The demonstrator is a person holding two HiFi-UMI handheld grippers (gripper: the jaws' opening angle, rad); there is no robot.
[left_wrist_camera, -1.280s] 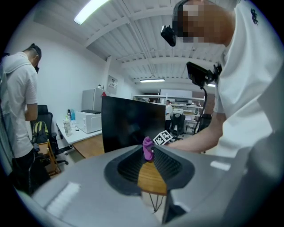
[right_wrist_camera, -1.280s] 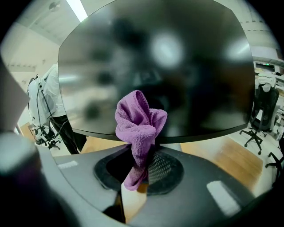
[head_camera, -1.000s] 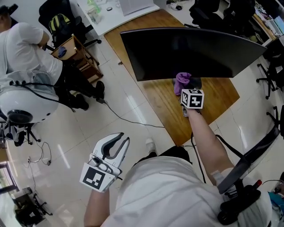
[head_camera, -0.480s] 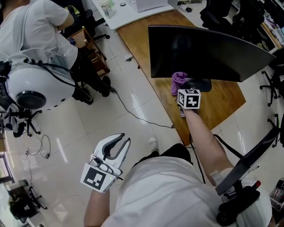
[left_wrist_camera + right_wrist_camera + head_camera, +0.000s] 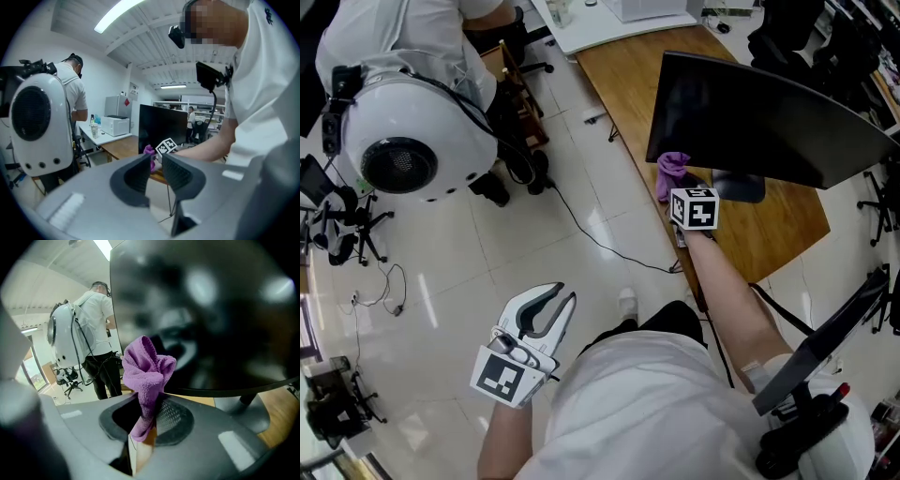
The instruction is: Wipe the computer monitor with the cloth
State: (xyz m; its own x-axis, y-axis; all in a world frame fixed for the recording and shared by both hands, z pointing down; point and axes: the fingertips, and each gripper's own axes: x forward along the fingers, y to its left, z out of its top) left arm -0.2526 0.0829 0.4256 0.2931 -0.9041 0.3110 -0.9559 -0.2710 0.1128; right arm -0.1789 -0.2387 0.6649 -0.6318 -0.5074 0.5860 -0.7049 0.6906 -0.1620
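A black monitor stands on a wooden table; in the right gripper view the monitor fills the upper right. My right gripper is shut on a purple cloth. It holds the cloth at the screen's lower left corner, beside the monitor's stand. In that gripper's own view the cloth sticks up bunched from the right gripper, close to the dark screen. My left gripper hangs low over the tiled floor. Seen in its own view, the left gripper has a narrow gap between its jaws with nothing in it.
A person wearing a white round backpack unit stands at the left by a wooden chair. A black cable runs across the floor to the table. A white desk sits at the back, office chairs at the right.
My right gripper has carried the cloth leftward along the monitor's lower edge, from near the stand to the left corner. The head view has swung left. The left gripper has stayed put.
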